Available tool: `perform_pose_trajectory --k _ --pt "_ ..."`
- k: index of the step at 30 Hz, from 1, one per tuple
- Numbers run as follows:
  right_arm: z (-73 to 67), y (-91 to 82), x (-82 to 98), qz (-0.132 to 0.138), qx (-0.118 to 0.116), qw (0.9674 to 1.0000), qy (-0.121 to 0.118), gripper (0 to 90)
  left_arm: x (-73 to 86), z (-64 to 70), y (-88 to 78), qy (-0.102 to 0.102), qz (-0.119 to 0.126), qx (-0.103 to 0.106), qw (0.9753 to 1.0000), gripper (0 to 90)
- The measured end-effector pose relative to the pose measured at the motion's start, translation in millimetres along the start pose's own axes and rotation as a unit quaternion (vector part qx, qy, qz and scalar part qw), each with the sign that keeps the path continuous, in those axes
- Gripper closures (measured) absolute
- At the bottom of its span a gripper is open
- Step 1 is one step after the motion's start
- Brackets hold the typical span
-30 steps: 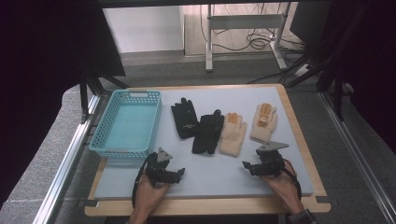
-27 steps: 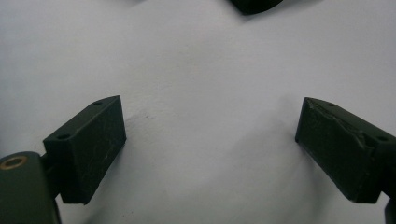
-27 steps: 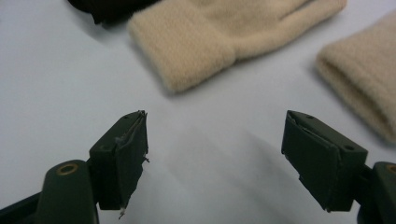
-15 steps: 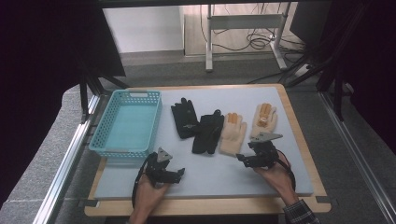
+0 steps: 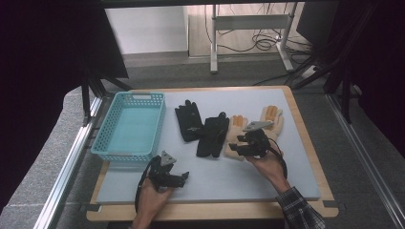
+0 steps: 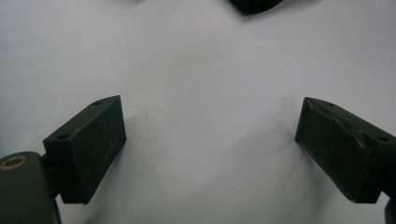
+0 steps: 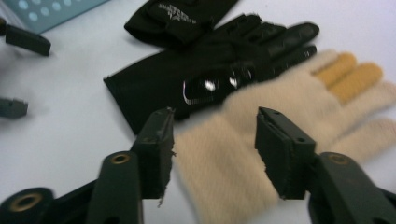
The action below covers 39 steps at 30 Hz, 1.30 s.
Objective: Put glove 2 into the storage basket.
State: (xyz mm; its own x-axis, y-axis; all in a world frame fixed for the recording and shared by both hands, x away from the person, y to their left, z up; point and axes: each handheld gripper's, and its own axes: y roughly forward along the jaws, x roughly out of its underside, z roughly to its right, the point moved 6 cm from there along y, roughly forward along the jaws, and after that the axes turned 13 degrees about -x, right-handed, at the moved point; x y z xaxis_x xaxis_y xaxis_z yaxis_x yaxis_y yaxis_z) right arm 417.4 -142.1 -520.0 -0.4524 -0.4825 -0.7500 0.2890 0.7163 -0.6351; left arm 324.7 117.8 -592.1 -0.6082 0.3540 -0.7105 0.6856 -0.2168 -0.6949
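Observation:
Two black gloves point(image 5: 188, 121) point(image 5: 212, 137) and two cream gloves with orange fingertips point(image 5: 233, 133) point(image 5: 271, 117) lie in a row on the pale mat. My right gripper point(image 5: 235, 149) is open, its jaws straddling the cuff of the nearer cream glove point(image 7: 219, 168) without closing on it. Just beyond it lies a black glove point(image 7: 210, 79). My left gripper point(image 5: 184, 177) rests near the front edge, open over bare mat point(image 6: 210, 56), with nothing between its jaws. The left gripper's point in its own view is point(image 6: 210, 116); the right gripper's is point(image 7: 215, 126).
A turquoise mesh basket point(image 5: 102, 143) stands at the left of the mat, and its corner point(image 7: 51, 9) shows in the right gripper view. A wooden rim point(image 5: 305, 138) frames the mat. A black glove's cuff point(image 6: 254, 4) lies ahead of the left gripper.
My right gripper has moved forward and left from the front right of the mat to the cream glove's cuff. The left gripper has stayed put.

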Motion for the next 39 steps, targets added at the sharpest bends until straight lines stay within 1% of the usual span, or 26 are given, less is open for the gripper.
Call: perform_pose_trajectory --k 1,3,4,7,9,10,12,14,15,17,18,19,21,23,24,25,26,27,29,31,32,33,34,36,37,39 --pt "2.2 6.8 -8.7 0.000 -0.002 1.0000 -0.003 52.8 0.0 0.0 0.0 0.000 0.000 0.000 1.0000 8.6" --pt "3.1 9.9 -12.7 -0.001 -0.002 1.0000 -0.004 54.0 0.0 0.0 0.0 0.000 0.000 0.000 1.0000 8.6" --pt "5.3 16.9 -20.6 -0.004 -0.001 1.0000 -0.008 55.9 0.0 0.0 0.1 0.000 0.000 0.000 1.0000 8.6" --pt "8.9 28.1 -30.3 -0.007 -0.001 0.9999 -0.010 55.8 0.0 0.0 0.0 0.000 0.000 0.000 1.0000 8.6" --pt "10.9 33.9 -33.9 -0.009 0.001 0.9999 -0.011 53.7 0.0 -0.1 0.0 0.000 0.000 0.000 1.0000 8.6" --pt "14.0 42.4 -37.7 -0.013 0.010 0.9998 -0.012 45.7 0.1 -0.2 0.0 0.001 0.000 0.000 1.0000 8.6" --pt "16.2 47.5 -39.5 -0.015 0.016 0.9997 -0.011 42.9 0.1 -0.2 0.0 0.001 0.000 0.000 1.0000 8.6" --pt "24.6 63.1 -43.2 -0.022 0.024 0.9995 -0.002 35.9 0.0 -0.2 0.0 0.001 0.000 0.000 1.0000 8.6" --pt "24.6 63.1 -43.2 -0.022 0.024 0.9995 -0.002 35.9 0.0 -0.2 0.0 0.001 0.000 0.000 1.0000 8.6" --pt "34.5 75.6 -45.5 -0.026 0.034 0.9990 0.009 32.1 0.0 -0.2 0.0 0.001 0.000 0.000 1.0000 8.6" --pt "34.5 75.6 -45.5 -0.026 0.034 0.9990 0.009 32.1 0.0 -0.2 0.0 0.000 0.000 0.000 1.0000 8.6" --pt "40.5 83.1 -46.6 -0.027 0.036 0.9988 0.019 31.0 0.0 -0.2 0.0 0.000 0.000 0.000 1.0000 8.6" --pt "44.5 90.0 -47.1 -0.034 0.041 0.9983 0.024 30.7 0.0 -0.2 0.1 0.000 0.000 0.000 1.0000 8.5" --pt "46.1 93.5 -47.0 -0.041 0.047 0.9979 0.021 30.7 0.2 -0.5 -0.2 0.003 -0.001 0.001 1.0000 8.6" --pt "47.3 97.4 -46.5 -0.050 0.053 0.9972 0.015 31.0 0.2 -0.5 -0.1 0.003 -0.001 0.000 1.0000 8.6" --pt "49.7 105.0 -44.3 -0.076 0.063 0.9951 0.003 31.7 0.2 -0.3 -0.1 0.002 -0.001 0.001 1.0000 8.5" --pt "49.7 105.0 -44.3 -0.076 0.063 0.9951 0.003 31.7 0.2 -0.3 -0.1 0.002 -0.001 0.001 1.0000 8.6" --pt "49.6 107.2 -44.2 -0.079 0.065 0.9947 0.003 33.1 0.1 -0.3 -0.1 0.002 -0.001 0.001 1.0000 8.6" --pt "49.8 106.7 -45.2 -0.083 0.071 0.9939 0.016 41.9 0.2 -0.3 -0.1 0.002 -0.001 0.001 1.0000 8.6" --pt "49.3 105.6 -45.1 -0.089 0.083 0.9925 0.010 52.0 0.2 -0.3 -0.2 0.002 -0.001 0.001 1.0000 8.6" --pt "47.6 105.3 -44.8 -0.089 0.080 0.9927 0.010 57.1 0.2 -0.3 -0.3 0.003 -0.002 0.000 1.0000 8.6" --pt "45.1 104.8 -44.3 -0.092 0.082 0.9924 0.002 71.8 0.2 -0.4 -0.2 0.003 -0.002 0.000 1.0000 8.6" --pt "45.1 104.8 -44.3 -0.092 0.082 0.9924 0.002 71.8 0.2 -0.4 -0.2 0.003 -0.002 0.000 1.0000 8.6" --pt "42.4 105.4 -43.3 -0.093 0.070 0.9932 0.000 84.3 0.2 -0.3 -0.2 0.003 -0.002 0.000 1.0000 8.6" --pt "42.8 105.5 -42.7 -0.096 0.078 0.9923 -0.006 85.3 0.2 -0.3 -0.2 0.003 -0.002 0.000 1.0000 8.6" --pt "44.0 104.8 -42.5 -0.090 0.070 0.9935 0.000 86.5 0.2 -0.3 -0.1 0.002 -0.001 0.001 1.0000 8.6"
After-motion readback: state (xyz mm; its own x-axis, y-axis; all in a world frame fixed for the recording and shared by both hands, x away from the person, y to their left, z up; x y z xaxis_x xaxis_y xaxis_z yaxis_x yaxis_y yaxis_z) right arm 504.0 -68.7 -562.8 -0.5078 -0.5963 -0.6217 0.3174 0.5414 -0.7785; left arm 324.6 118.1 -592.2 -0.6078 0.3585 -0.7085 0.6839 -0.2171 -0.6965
